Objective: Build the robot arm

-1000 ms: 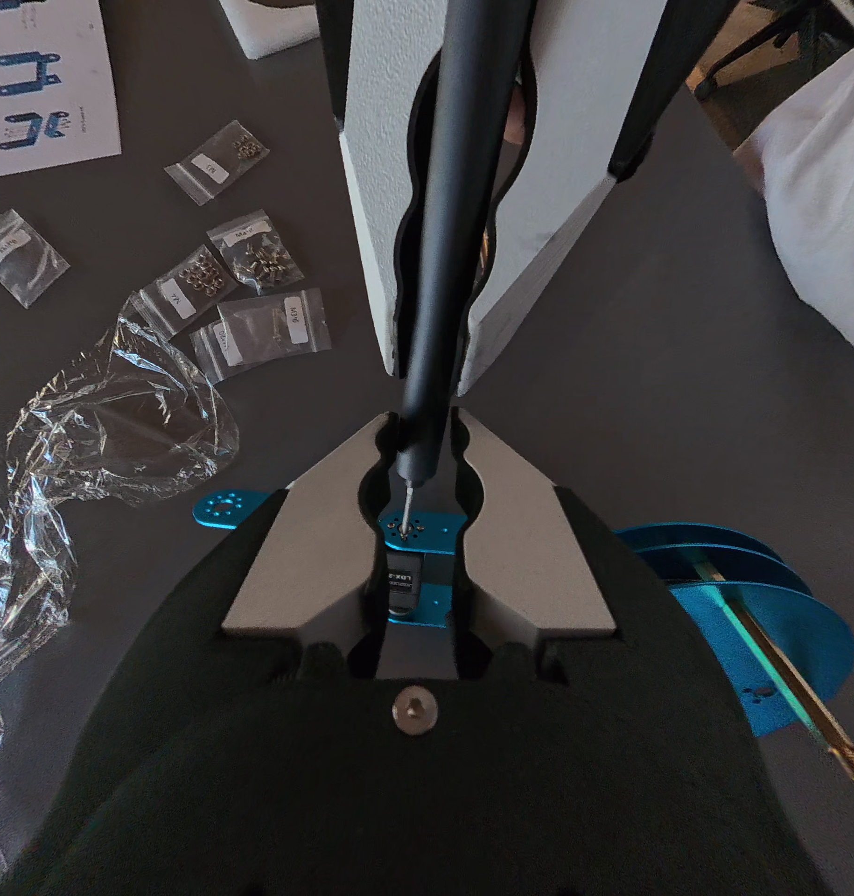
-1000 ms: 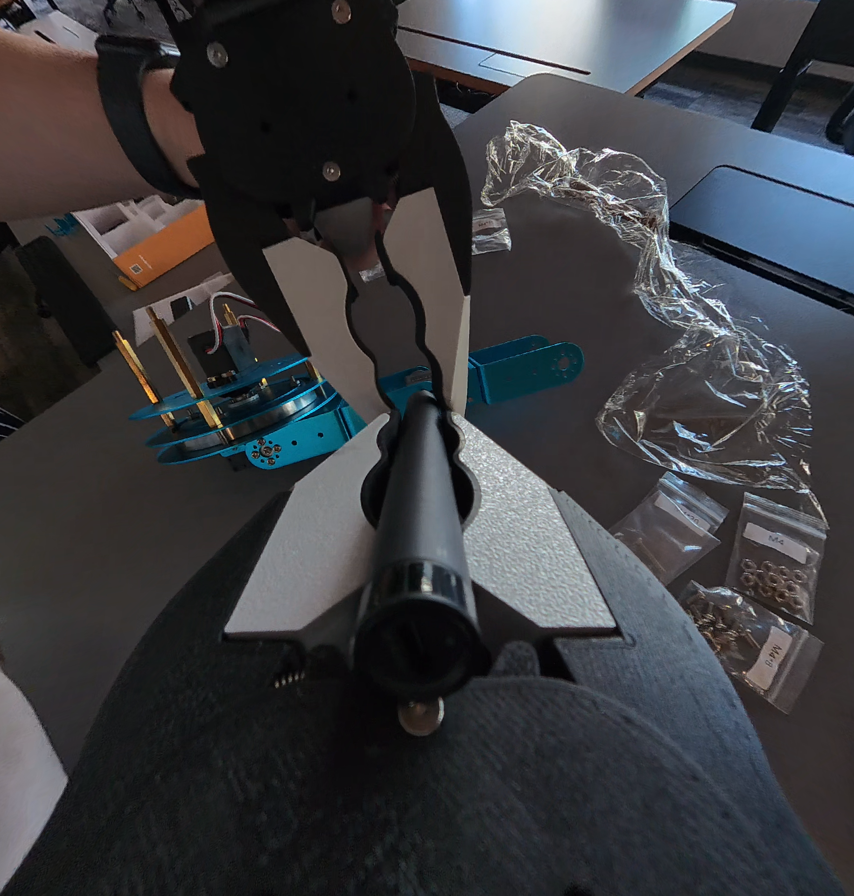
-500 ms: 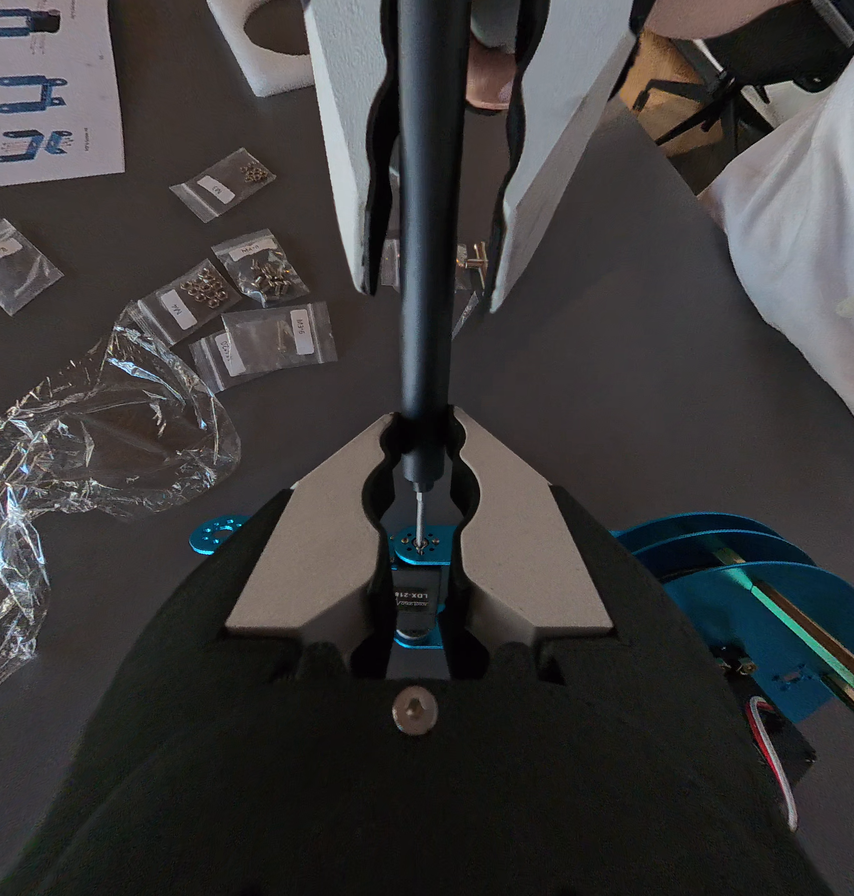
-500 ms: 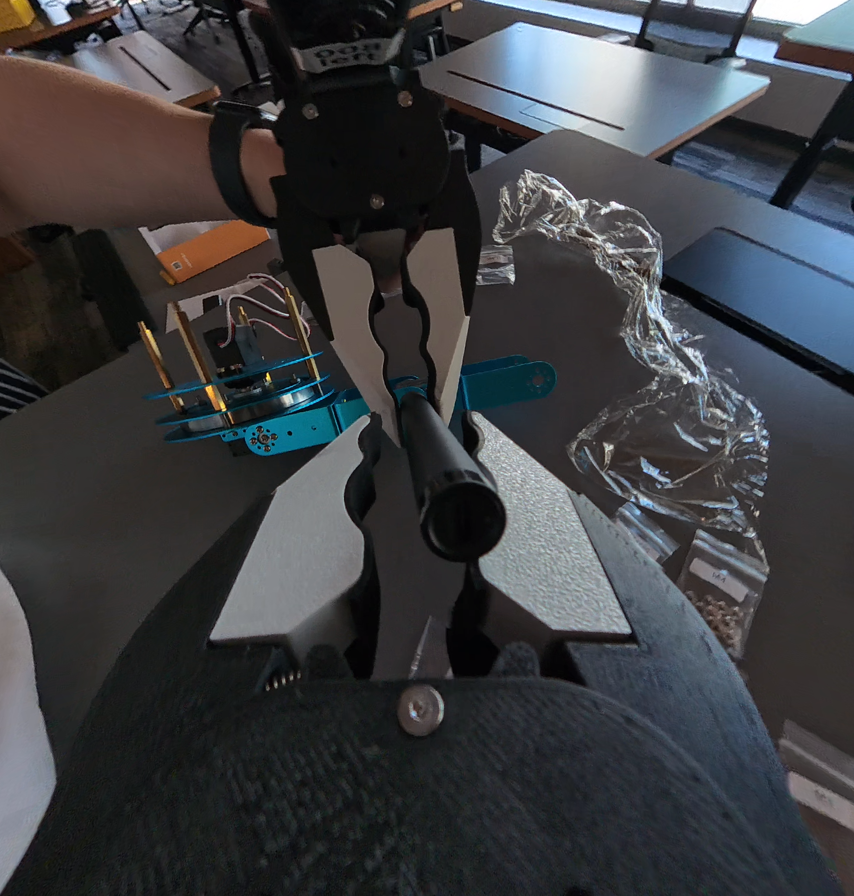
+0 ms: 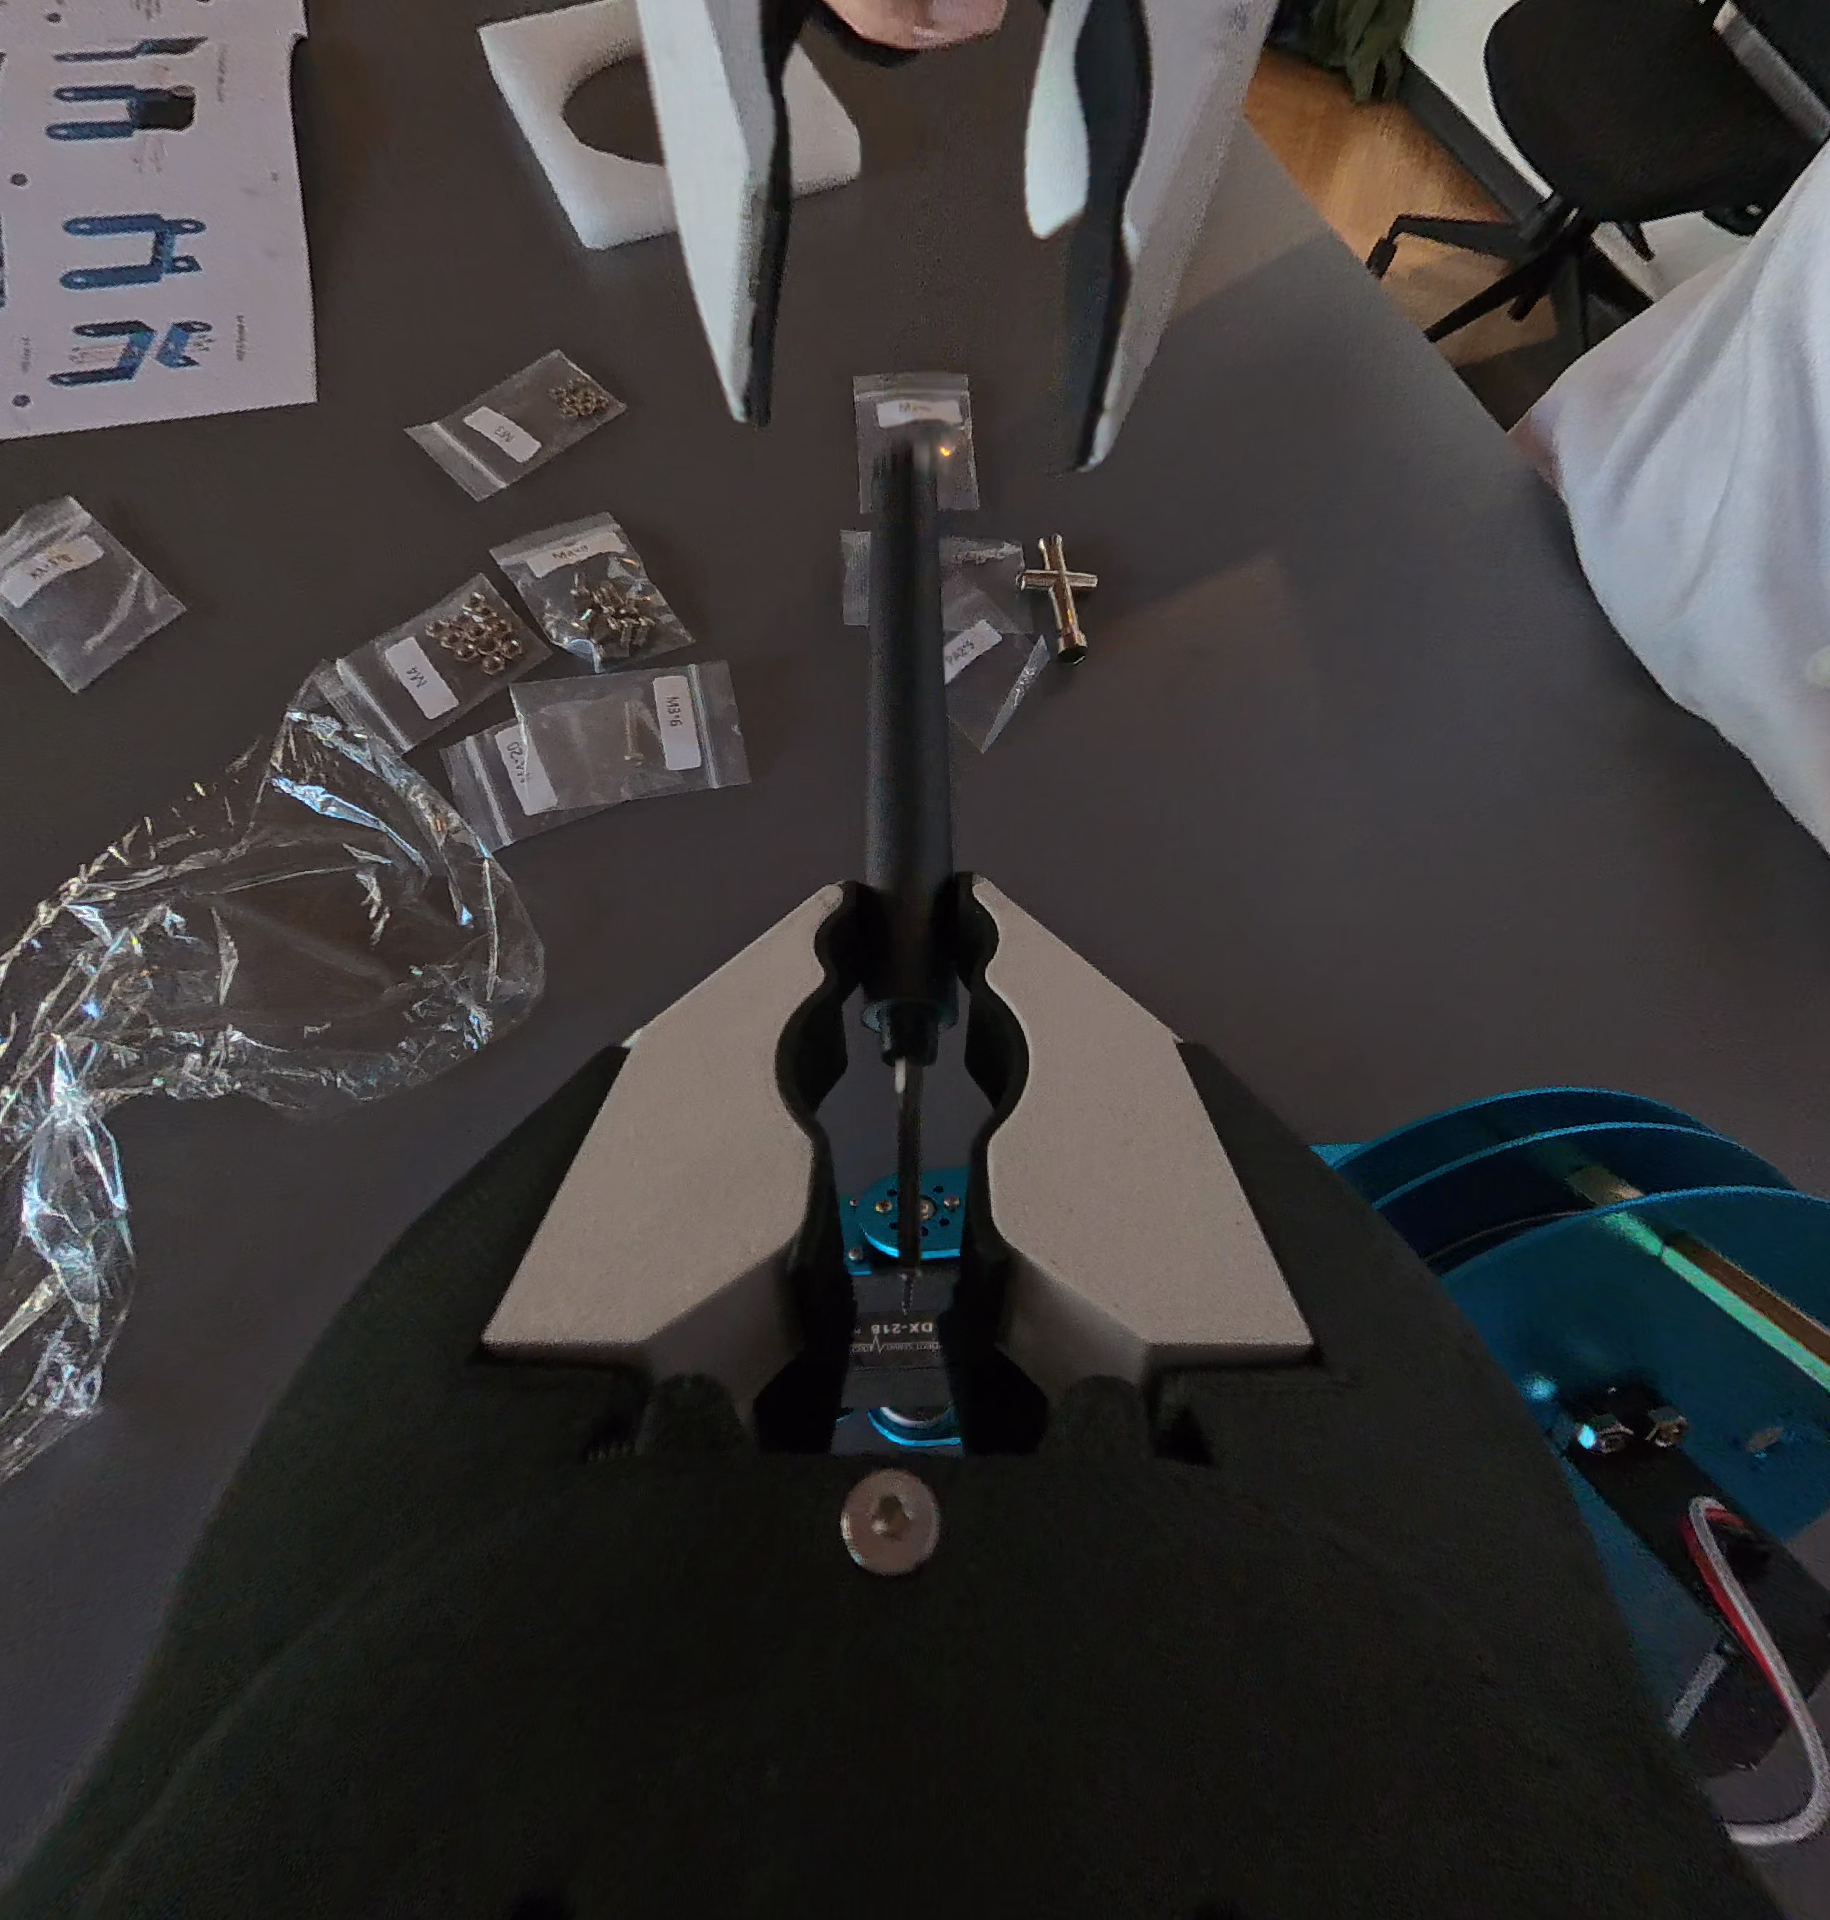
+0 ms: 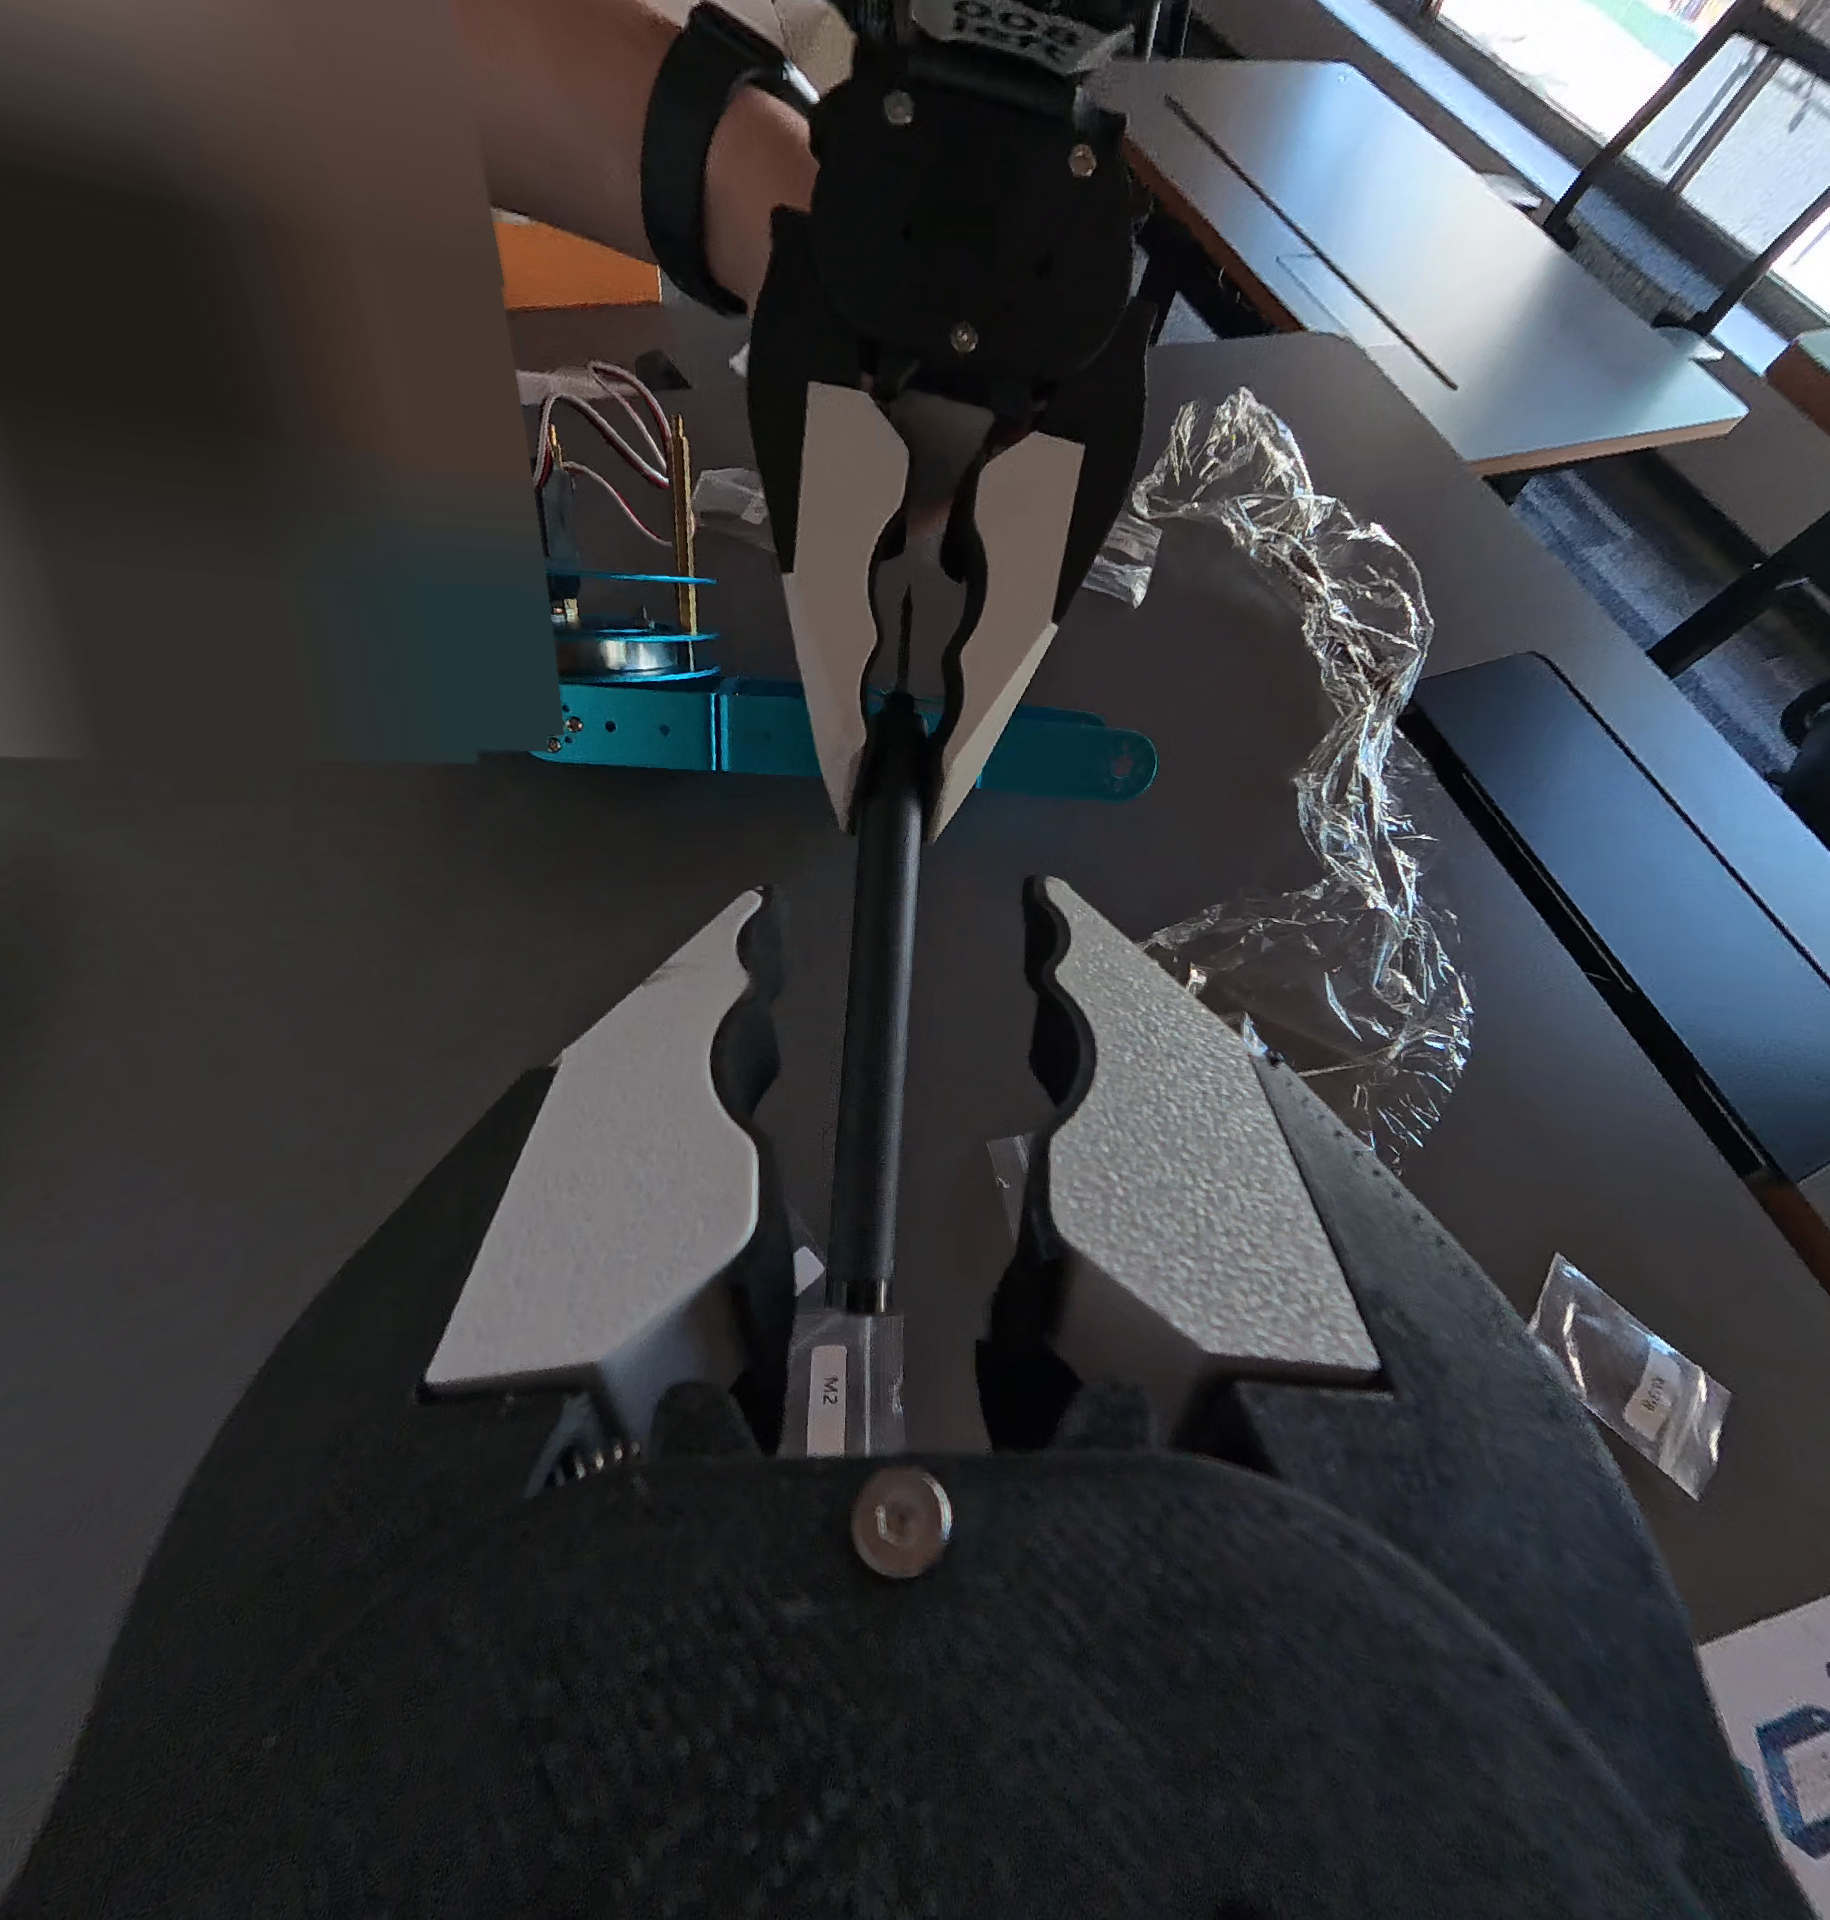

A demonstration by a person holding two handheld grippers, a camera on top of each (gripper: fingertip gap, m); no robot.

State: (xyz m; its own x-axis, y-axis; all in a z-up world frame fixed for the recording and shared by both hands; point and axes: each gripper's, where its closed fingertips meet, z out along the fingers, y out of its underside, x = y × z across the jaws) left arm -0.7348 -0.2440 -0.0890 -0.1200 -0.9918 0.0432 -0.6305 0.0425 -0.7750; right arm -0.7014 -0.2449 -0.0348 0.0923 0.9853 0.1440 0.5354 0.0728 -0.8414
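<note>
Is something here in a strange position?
Yes: the black screwdriver lies slanted, its neck wedged between the fingertips of the left gripper, while the open right gripper straddles its handle without touching it.

White labels are showing on the small clear bags point(image 5: 620, 727) lying on the surface point(image 5: 1306, 831), on the black motor body point(image 5: 895, 1340), and on the printed sheet point(image 5: 132, 208); their wording is not reproduced.

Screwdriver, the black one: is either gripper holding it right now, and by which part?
The left gripper pinches the screwdriver at the bit end of its handle; the right gripper is open, not touching.
</note>
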